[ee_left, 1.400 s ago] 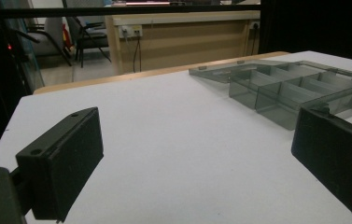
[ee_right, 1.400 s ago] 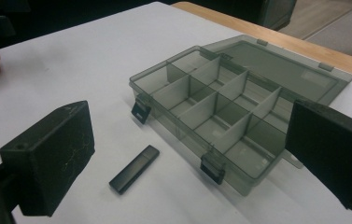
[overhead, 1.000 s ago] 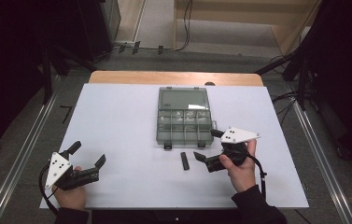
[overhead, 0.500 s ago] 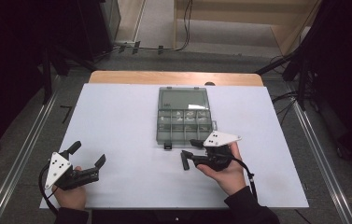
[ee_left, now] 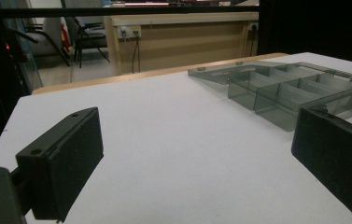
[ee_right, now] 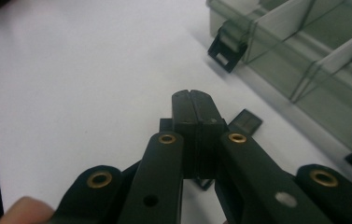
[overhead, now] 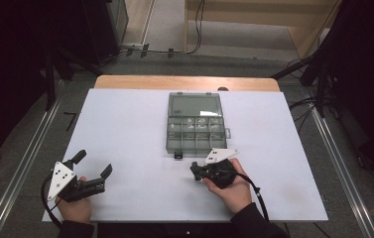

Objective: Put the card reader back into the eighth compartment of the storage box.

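right tool: jaws have just been closing, now pressed together; a small flat black piece is lying on the tabletop just past the tips, partly hidden; can't tell if anything is pinched.
left tool: spread wide, nothing between the jaws, sitting near the front-left corner.
organizer box: grey-clear, lid lying open toward the far side, sitting mid-tabletop, its front edge just beyond the right tool.
front latch: black, hanging off the box's near wall, close to the right tool's tips.
tabletop: white sheet, wide bare stretch running between the left tool and the box.
edges: wooden lip showing along the far side; metal rails running along both flanks.
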A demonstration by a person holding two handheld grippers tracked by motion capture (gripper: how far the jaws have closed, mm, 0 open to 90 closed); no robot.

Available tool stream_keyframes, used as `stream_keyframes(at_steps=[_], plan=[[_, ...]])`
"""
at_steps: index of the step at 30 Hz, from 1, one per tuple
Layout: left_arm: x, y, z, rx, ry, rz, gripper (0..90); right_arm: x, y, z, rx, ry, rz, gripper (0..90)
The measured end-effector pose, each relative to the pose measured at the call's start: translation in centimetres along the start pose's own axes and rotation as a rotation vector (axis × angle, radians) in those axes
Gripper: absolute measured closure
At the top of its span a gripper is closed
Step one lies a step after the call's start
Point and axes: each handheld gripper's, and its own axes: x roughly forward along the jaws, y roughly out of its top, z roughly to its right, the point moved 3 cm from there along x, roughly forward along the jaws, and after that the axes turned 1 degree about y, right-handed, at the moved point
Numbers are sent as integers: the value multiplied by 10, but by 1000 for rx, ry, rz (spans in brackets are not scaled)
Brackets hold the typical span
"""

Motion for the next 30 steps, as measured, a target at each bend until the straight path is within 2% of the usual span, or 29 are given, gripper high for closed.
stream_keyframes(at_steps=[5,8,12,25,27,28,29,30], plan=[[0,0,0,0,0,0,23,9,-6,-6,-2,18,-35,877],[0,0,0,1,-1,1,23,15,-10,-10,-18,1,-51,877],[0,0,0,-1,-1,1,23,19,-15,-11,-17,2,-70,877],[0,0,0,0,-2,-2,23,8,-26,3,8,-47,-85,875],[0,0,0,0,-1,-2,23,6,-25,4,7,-54,-79,851],[0,0,0,0,-1,-2,23,0,-21,6,-4,-33,-48,759],[0,0,0,0,-1,-2,23,0,-21,6,-4,-33,-48,759],[0,0,0,2,0,-4,23,-4,-15,8,-25,-45,-56,715]])
